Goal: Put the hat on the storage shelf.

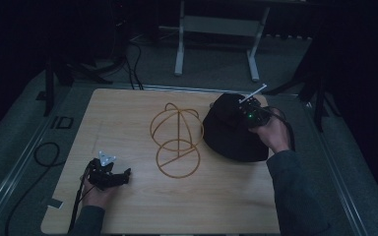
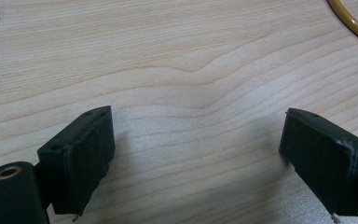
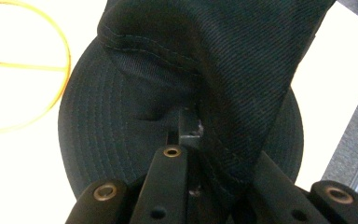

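Observation:
A black cap [image 1: 231, 132] lies at the right of the wooden table [image 1: 128, 201], its brim toward the front. My right gripper [image 1: 243, 112] is over its crown and shut on the cap's fabric. In the right gripper view the jaws pinch a fold of the black cap [image 3: 223, 70] and the brim spreads below. A gold wire hat stand [image 1: 177, 137] sits at the table's middle, with a dome of hoops over a ring base. My left gripper [image 1: 123, 178] rests near the front left, open; its fingers [image 2: 81, 158] stand wide apart over bare wood.
A curve of the gold wire stand [image 2: 354, 23] crosses the top right of the left gripper view. A black cable [image 1: 47, 155] loops on the floor left of the table. A white frame leg [image 1: 179, 44] stands beyond the table's far edge.

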`<state>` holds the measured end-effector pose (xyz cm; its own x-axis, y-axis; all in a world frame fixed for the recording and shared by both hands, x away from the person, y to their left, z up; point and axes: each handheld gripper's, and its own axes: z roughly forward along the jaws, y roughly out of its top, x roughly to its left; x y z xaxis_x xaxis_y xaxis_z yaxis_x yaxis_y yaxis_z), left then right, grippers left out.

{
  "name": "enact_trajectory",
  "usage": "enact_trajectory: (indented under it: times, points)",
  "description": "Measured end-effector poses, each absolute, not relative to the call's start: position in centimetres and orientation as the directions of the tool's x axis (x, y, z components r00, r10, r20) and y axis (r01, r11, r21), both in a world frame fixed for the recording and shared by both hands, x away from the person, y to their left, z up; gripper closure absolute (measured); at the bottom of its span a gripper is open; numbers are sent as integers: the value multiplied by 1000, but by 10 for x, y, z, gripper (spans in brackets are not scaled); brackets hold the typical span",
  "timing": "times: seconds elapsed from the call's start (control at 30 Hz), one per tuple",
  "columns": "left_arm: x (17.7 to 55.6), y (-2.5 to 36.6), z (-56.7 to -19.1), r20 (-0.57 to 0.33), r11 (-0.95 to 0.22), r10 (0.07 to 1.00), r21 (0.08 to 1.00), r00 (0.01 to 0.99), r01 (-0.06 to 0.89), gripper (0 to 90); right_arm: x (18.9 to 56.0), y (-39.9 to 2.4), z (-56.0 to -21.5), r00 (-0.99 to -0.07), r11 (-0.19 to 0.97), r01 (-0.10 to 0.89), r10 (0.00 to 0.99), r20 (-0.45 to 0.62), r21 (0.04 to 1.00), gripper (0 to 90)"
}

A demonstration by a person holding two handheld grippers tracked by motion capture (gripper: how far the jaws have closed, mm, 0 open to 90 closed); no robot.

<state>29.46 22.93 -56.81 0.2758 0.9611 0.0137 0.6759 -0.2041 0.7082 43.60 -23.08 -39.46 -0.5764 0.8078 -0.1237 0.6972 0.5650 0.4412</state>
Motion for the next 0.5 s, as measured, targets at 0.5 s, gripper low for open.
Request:
enact_trajectory:
  times: [0.5]
  points:
    - [295, 229, -568, 13, -202, 961, 709, 275, 675, 107, 415, -234, -367, -617, 575, 647, 781, -100, 500, 878]
